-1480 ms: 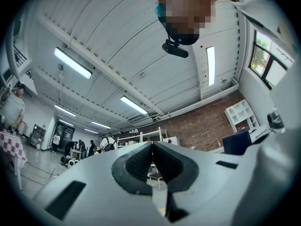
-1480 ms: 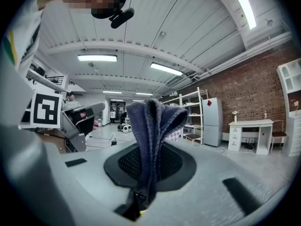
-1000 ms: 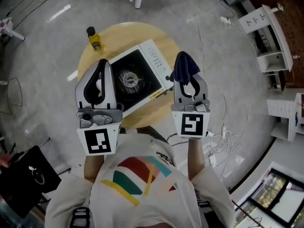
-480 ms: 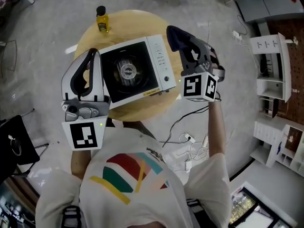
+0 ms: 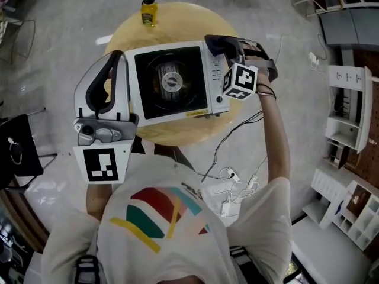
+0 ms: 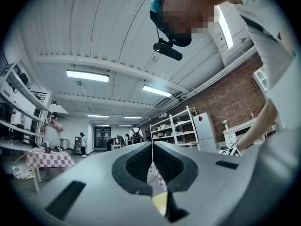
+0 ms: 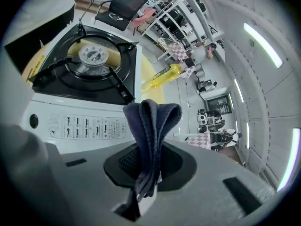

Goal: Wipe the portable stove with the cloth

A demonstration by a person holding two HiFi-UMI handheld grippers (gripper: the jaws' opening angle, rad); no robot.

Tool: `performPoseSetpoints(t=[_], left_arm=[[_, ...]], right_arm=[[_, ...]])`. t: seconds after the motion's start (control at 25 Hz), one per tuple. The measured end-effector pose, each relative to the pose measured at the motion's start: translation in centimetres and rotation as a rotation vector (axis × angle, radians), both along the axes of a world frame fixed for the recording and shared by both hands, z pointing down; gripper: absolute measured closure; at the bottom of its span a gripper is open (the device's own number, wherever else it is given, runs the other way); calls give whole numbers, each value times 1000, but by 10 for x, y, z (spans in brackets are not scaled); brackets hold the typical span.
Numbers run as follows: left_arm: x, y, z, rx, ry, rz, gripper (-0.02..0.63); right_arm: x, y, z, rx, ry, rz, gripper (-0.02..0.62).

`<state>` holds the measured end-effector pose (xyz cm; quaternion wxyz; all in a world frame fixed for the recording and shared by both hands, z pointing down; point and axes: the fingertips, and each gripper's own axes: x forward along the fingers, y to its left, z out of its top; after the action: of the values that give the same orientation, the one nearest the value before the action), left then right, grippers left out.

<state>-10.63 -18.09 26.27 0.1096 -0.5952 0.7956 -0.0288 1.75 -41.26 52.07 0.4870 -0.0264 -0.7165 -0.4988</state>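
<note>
The portable stove (image 5: 142,105) is white with a black top and a round burner (image 5: 171,81), and it stands on a round wooden table (image 5: 177,132). My right gripper (image 5: 222,45) is shut on a folded dark blue cloth (image 5: 214,41), which is at the stove's right edge by the control panel. In the right gripper view the cloth (image 7: 153,121) stands up between the jaws, just above the control panel (image 7: 80,126). My left gripper (image 5: 116,54) is shut on nothing, held above the stove's left side. In its own view it (image 6: 151,160) points at the ceiling.
A yellow oil bottle (image 5: 148,9) stands at the table's far edge, behind the stove, and also shows in the right gripper view (image 7: 162,76). Cables (image 5: 237,185) lie on the floor to the right. A black bag (image 5: 18,149) sits at the left. Shelving (image 5: 349,111) stands at the right.
My right gripper has carried the cloth forward from beside the table to the stove's right edge. The left gripper stays raised and shut.
</note>
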Motion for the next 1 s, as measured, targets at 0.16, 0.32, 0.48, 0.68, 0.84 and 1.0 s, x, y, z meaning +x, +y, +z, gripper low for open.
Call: performPoseSetpoints(t=[0.16,0.32,0.48,0.68,0.84,1.0], left_arm=[[-3,2,5,-10,-1,-12,598],[-7,6,4,-3,6,-23,598],[-13,10,4,-4,11,-35,598],[-12,10,5,-5,9,-30,598],[-10,10,5,-3,8,-17,598],[-8,9,3,-1,5,-1,598]], right_arm=[[-13,3,20,-4,77,-38,561],[-11,6,43,-7,228,-55,561],[-9,9,47,-16,259,-60,563],[-5,12,47,-23,269,-59,563],[4,22,47,-23,281,-70,563],[19,37,47,-28,298,-83,562]])
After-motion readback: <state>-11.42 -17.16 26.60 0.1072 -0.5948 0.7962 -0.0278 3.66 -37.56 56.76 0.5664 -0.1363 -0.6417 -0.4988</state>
